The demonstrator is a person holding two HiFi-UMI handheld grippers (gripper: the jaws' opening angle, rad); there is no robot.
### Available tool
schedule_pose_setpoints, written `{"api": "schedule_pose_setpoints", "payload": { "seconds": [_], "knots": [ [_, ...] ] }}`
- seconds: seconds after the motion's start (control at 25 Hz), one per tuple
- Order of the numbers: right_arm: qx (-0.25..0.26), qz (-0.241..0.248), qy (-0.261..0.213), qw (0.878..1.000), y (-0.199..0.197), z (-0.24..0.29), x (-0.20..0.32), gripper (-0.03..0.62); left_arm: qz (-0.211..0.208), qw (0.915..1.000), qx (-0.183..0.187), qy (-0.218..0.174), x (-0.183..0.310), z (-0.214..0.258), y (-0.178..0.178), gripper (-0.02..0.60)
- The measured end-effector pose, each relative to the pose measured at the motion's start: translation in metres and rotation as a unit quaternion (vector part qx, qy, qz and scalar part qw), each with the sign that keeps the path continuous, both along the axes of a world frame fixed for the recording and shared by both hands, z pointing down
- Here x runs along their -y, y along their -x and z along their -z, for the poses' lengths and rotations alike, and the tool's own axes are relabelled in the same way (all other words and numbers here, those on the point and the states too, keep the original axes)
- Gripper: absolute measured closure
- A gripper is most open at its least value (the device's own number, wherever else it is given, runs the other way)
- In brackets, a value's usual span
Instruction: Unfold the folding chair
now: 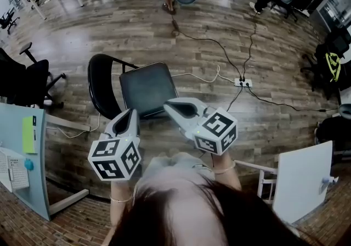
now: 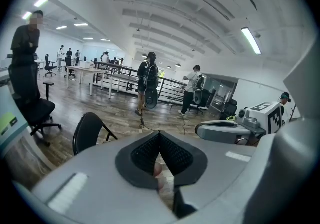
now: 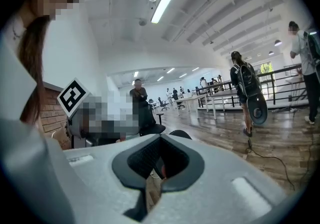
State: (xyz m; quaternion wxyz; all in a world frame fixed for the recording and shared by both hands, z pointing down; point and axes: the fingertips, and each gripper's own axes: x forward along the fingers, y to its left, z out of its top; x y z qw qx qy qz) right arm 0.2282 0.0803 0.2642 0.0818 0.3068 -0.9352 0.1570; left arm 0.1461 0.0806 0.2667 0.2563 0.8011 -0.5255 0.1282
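Note:
The black folding chair (image 1: 147, 88) stands on the wooden floor with its seat flat and its curved backrest (image 1: 101, 94) to the left. My left gripper (image 1: 131, 112) hovers over the seat's near edge, shut, with nothing in it. Just right of it, my right gripper (image 1: 167, 106) is also shut and empty, its tip over the seat's near right corner. In the left gripper view the left gripper (image 2: 160, 135) shows closed jaws, the backrest (image 2: 87, 130) lies to the left, and the right gripper's body (image 2: 225, 130) is at the right. In the right gripper view the right gripper (image 3: 161, 140) has its jaws together.
A power strip (image 1: 243, 82) with cables trailing across the floor lies right of the chair. An office chair (image 1: 27, 80) and a blue desk partition (image 1: 22, 151) are at the left, a white panel (image 1: 301, 179) at the lower right. People stand at the far side.

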Motion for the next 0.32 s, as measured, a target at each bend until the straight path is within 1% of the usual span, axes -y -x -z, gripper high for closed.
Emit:
{"api": "schedule_pose_setpoints", "payload": {
  "seconds": [0.16,0.32],
  "knots": [
    [-0.001,0.001,-0.001,1.0,0.0007,0.0005,0.001,0.6,-0.003,0.9999,-0.012,-0.001,0.0005,0.0007,-0.0023,0.584],
    [0.002,0.002,-0.003,1.0,0.0013,0.0026,0.003,0.6,-0.001,0.9999,-0.012,-0.006,0.0029,0.0017,-0.0017,0.584]
  ]
}}
